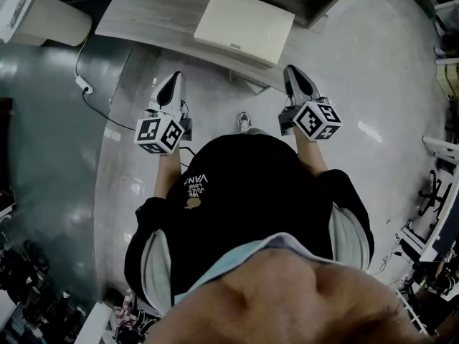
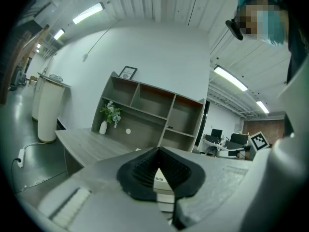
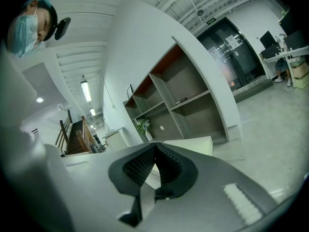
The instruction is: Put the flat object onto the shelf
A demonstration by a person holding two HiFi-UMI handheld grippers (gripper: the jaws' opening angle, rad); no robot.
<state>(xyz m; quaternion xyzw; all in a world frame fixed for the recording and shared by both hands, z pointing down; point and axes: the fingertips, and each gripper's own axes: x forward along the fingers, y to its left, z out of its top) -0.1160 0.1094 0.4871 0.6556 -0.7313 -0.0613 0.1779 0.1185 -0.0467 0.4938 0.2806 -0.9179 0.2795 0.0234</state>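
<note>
The flat object [image 1: 244,26] is a cream-white slab lying on the wooden desk [image 1: 150,13], just ahead of me. The open-fronted shelf [image 2: 149,110] stands behind the desk with its compartments mostly bare; it also fills the right gripper view [image 3: 178,100]. My left gripper [image 1: 172,84] hangs short of the desk's near edge, jaws shut with nothing in them. The right gripper [image 1: 294,74] is level with it, close to the slab's near right corner, also shut and empty. Past the shut jaws, the left gripper [image 2: 158,151] and the right gripper [image 3: 154,146] each face the slab [image 2: 159,179] [image 3: 193,146].
A white rounded cabinet [image 1: 43,16] stands left of the desk, and a cable with a power strip [image 1: 84,86] lies on the floor below it. A small vase of flowers [image 2: 110,116] sits in the shelf's lower left bay. Office desks and gear [image 1: 437,192] line the right side.
</note>
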